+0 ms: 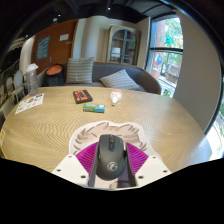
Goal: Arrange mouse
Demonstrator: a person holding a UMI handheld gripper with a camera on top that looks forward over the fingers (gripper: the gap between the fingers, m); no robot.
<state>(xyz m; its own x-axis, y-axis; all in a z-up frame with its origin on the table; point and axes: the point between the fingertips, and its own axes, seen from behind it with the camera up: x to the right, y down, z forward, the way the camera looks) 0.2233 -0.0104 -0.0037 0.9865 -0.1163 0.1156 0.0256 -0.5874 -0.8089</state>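
Gripper view, forward along the two fingers across a round wooden table (60,125). A black computer mouse (108,160) lies lengthwise between the fingers of the gripper (108,165), its nose pointing away from the camera and its tail end nearest the lens. The magenta pads (87,158) flank the mouse on both sides and appear to meet its flanks with no gap visible, so the gripper is judged to be clenched on the mouse; whether the mouse is lifted or rests on the table cannot be told.

Landmark: the mouse. Beyond its nose, across the table, stand a small clear glass (116,97) and, to the left of the glass, a green flat object (94,107) and a dark book-like object (82,95). Farther left of these, near the table's edge, lies a sheet of printed paper (29,101). Beyond the table a sofa with cushions (110,76) and a window (170,50) are seen.

Risks, as judged: the mouse has smooth, curved flanks, so a light or off-centre grip may let it slip or twist about its long axis during transport. A release above the table would let it drop and skid. A forward sweep carried too far could strike the glass and tip it.
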